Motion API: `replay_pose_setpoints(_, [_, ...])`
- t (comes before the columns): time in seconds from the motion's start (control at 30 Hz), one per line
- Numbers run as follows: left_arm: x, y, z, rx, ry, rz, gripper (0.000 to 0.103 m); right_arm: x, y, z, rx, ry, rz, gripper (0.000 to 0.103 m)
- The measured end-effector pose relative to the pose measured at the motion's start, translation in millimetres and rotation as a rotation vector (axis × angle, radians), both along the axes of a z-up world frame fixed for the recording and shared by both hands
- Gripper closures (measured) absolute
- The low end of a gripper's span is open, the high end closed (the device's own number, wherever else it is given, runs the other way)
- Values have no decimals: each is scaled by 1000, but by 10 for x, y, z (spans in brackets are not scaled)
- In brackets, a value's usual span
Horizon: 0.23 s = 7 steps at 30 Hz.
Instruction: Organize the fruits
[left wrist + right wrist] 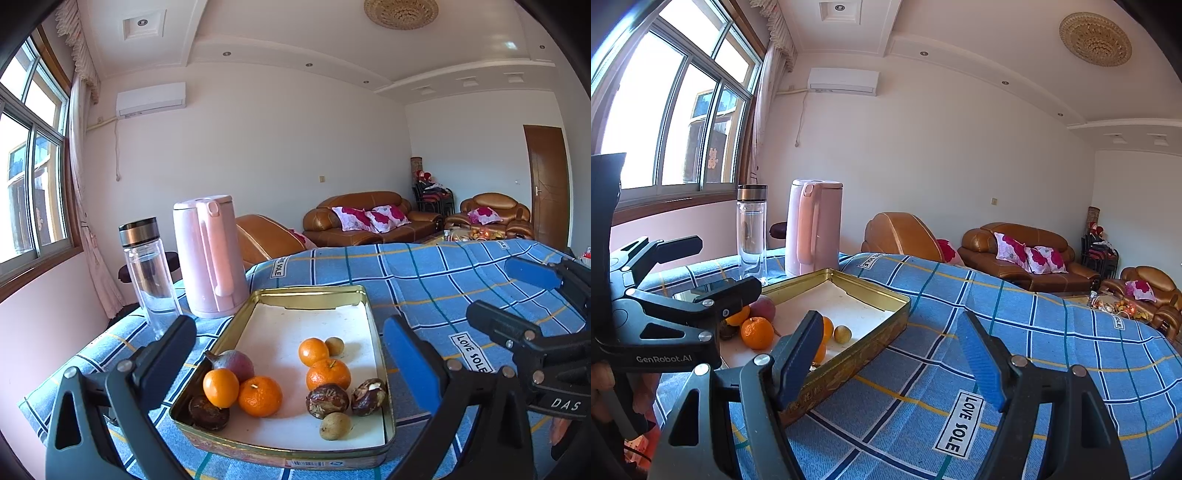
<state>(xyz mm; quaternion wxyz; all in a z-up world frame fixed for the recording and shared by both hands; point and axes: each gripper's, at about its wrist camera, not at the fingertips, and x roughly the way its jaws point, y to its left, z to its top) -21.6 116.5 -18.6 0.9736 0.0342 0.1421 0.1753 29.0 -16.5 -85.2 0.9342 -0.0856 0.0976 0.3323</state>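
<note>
A gold tin tray [310, 291] with a white lining lies on the blue checked cloth. In it are several tangerines [260, 396], a purplish fruit [232, 363], three dark wrinkled fruits [327, 400] and two small tan fruits [335, 426]. My left gripper [288, 328] hovers open over the tray's near end, with nothing between its fingers. My right gripper [890, 325] stands open over the bare cloth to the right of the tray [871, 282] and holds nothing. In the left wrist view the right gripper [517, 295] shows at the right edge. In the right wrist view the left gripper [716, 266] hides part of the fruit.
A pink kettle [210, 258] and a glass bottle [147, 273] with a steel cap stand behind the tray at the table's far left. The cloth [1015, 332] runs on to the right of the tray. Brown sofas [362, 218] stand beyond the table's far edge.
</note>
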Motion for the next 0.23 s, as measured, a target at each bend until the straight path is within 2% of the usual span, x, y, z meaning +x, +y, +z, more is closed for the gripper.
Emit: replay_pose_setpoints(0.23, [14, -40, -4, 1, 8, -19, 0, 3, -28, -37, -3, 8, -3, 27])
